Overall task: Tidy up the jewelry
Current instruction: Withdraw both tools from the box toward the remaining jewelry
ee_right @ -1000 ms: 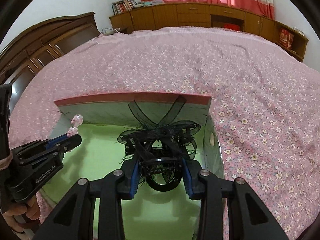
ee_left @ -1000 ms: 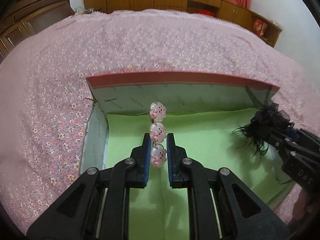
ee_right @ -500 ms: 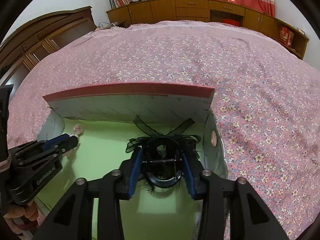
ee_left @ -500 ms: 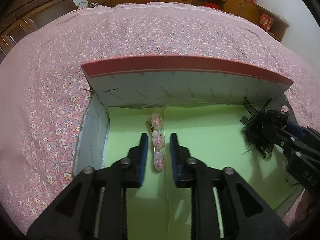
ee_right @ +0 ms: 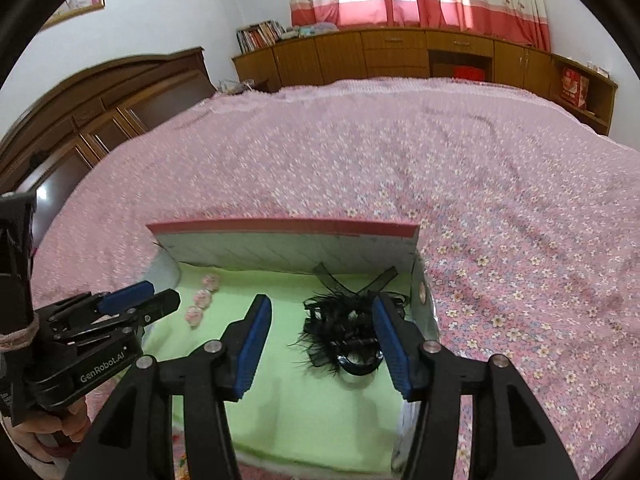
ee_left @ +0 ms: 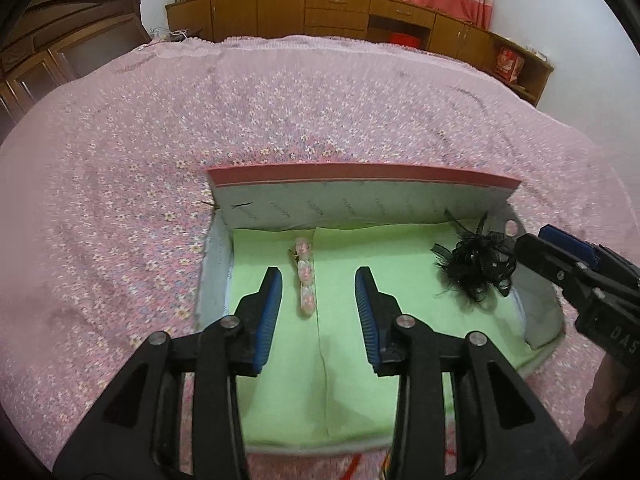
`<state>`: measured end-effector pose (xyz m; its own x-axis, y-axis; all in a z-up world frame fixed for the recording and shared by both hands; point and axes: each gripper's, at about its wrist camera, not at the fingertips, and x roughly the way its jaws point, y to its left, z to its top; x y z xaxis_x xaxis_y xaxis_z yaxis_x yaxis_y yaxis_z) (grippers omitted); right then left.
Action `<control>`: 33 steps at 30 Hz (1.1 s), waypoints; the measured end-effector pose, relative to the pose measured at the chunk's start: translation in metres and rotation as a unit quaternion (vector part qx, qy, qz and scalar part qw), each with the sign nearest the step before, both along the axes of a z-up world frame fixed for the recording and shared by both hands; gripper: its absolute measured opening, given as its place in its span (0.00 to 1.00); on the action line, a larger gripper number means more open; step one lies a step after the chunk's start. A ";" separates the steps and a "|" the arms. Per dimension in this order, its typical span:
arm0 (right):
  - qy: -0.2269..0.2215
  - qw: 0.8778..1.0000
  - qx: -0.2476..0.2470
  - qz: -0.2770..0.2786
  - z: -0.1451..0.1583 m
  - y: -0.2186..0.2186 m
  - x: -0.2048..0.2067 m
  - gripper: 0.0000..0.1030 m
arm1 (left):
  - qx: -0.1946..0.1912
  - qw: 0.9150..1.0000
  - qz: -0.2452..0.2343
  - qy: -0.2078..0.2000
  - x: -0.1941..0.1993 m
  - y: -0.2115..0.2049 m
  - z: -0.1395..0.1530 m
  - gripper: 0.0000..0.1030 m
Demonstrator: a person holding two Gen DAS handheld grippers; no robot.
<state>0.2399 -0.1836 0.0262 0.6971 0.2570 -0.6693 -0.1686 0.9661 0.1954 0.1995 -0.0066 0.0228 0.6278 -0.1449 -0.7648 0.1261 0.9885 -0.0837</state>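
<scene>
Three pink pig beads, clip [ee_left: 305,278], black feathery clip [ee_right: 346,326]

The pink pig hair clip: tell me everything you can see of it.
The pink pig hair clip is a short straight row of three glossy, translucent pink pig-face charms, plastic by the look, with a thin dark metal end showing at its far tip. It lies flat on the green lining of the open box, left of the lining's centre crease, pointing toward the back wall. The left gripper is open, its pads either side and clear of it. Nothing else touches it.
</scene>
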 end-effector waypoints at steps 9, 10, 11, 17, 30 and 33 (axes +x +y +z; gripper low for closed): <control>-0.026 0.999 0.015 0.009 0.025 -0.004 -0.043 0.55 | -0.007 1.000 0.005 -0.009 -0.033 0.016 0.018 0.30; -0.027 0.999 0.015 0.010 0.025 -0.004 -0.047 0.56 | -0.007 1.000 0.009 -0.008 -0.036 0.019 0.019 0.30; -0.028 0.999 0.015 0.011 0.027 -0.004 -0.051 0.56 | -0.009 1.000 0.014 -0.007 -0.041 0.022 0.020 0.30; -0.032 0.999 0.021 0.017 0.029 -0.005 -0.076 0.56 | -0.017 0.999 0.028 -0.003 -0.063 0.036 0.019 0.31; -0.019 0.999 0.028 0.017 0.018 -0.014 -0.121 0.57 | -0.026 0.999 0.034 0.014 -0.106 0.056 0.006 0.31; -0.012 0.999 0.027 0.015 0.012 -0.017 -0.127 0.57 | -0.024 0.999 0.033 0.018 -0.114 0.056 0.003 0.31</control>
<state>0.1127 -0.2005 0.0383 0.7039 0.3133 -0.6374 -0.2026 0.9487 0.2426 0.0859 0.0498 0.0255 0.6088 -0.1423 -0.7804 0.0574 0.9891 -0.1355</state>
